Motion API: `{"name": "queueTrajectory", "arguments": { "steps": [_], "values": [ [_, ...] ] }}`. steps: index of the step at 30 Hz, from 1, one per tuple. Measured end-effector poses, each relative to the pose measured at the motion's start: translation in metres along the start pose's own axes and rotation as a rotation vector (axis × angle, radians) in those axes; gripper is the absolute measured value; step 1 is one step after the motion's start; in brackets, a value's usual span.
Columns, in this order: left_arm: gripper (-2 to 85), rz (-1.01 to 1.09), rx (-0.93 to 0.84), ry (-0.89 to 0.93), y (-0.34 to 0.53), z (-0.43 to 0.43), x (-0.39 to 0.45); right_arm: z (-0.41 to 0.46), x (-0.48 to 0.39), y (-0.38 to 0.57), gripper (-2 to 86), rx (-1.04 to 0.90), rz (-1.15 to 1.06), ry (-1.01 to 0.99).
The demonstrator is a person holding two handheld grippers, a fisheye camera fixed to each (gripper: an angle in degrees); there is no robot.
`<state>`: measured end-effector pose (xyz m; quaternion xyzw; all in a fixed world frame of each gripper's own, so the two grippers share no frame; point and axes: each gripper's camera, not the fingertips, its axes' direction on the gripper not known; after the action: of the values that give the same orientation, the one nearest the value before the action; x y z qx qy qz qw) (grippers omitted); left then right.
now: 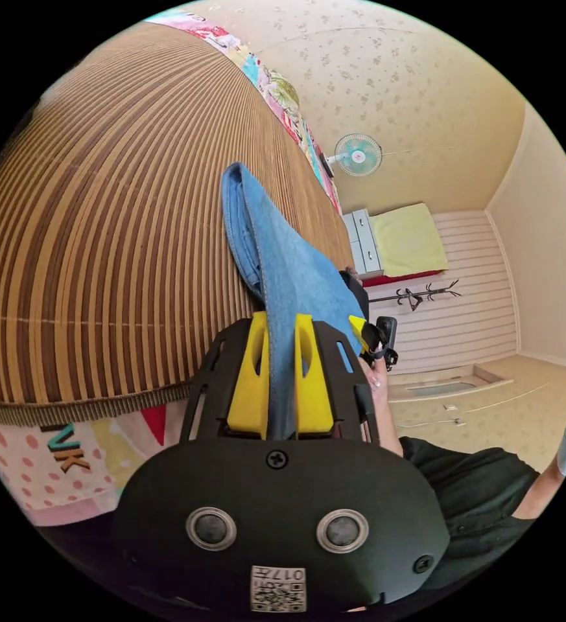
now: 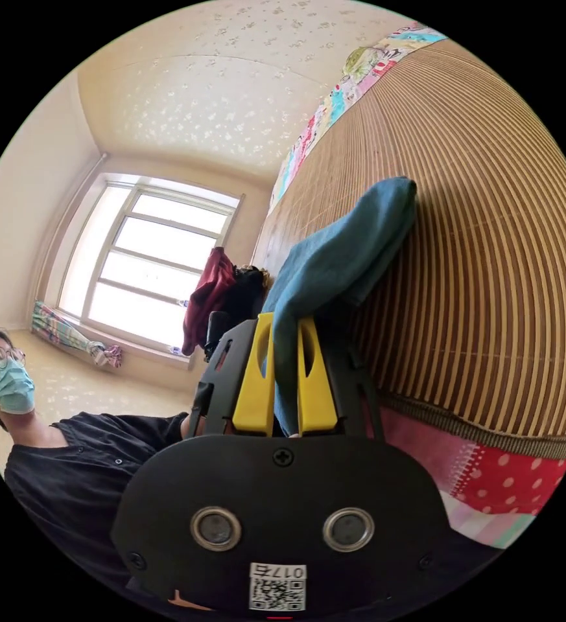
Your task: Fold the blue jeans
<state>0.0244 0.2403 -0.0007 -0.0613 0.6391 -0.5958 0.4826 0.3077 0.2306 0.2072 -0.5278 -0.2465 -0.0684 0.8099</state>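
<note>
Gripping a fold of the blue denim jeans [image 1: 283, 272], the left claw [image 1: 281, 379] is pressing its two yellow jaws against the cloth from both sides in the left gripper view. The denim is running from between those jaws out to the striped brown bamboo mat [image 1: 114, 227] covering the bed, where its far end is lying doubled over on the slats. Just to the right of the cloth, the other claw's yellow tip [image 1: 358, 324] is showing, with a person's hand [image 1: 377, 382] beside it.

In the right gripper view, the right claw [image 2: 286, 382] is likewise clamping the jeans [image 2: 341, 253] between both yellow jaws, the cloth appearing darker here and rising from the jaws to a rounded fold resting on the mat [image 2: 490, 259]. A patterned bedsheet with red dotted patches [image 2: 509, 479] is hanging below the mat's near edge.

A person in a black top [image 2: 75, 466] is standing beside the bed. A dark red garment [image 2: 208, 298] is hanging near the bright window [image 2: 153, 259]. A wall-mounted fan [image 1: 358, 155] is showing beyond the far end of the bed.
</note>
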Motion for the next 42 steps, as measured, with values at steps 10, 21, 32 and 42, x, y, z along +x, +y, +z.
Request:
{"name": "queueTrajectory", "arguments": {
  "steps": [10,21,32,42],
  "values": [
    [6.3,0.199,0.186,0.025,-0.013,-0.112,0.147,-0.024,-0.098,-0.027,1.9,0.023,-0.190,-0.203],
    [6.3,0.337,0.353,-0.087,-0.065,-0.340,0.279,0.076,-0.289,-0.116,1.6,-0.044,-0.438,-0.362],
    [6.4,0.355,0.518,-0.482,-0.164,-0.613,0.353,0.295,-0.515,-0.209,1.6,-0.046,-0.671,-0.273],
    [13.0,-0.237,0.493,-0.751,-0.163,-0.670,0.121,0.528,-0.403,-0.171,9.6,-0.415,-0.223,-0.024]
  ]
}}
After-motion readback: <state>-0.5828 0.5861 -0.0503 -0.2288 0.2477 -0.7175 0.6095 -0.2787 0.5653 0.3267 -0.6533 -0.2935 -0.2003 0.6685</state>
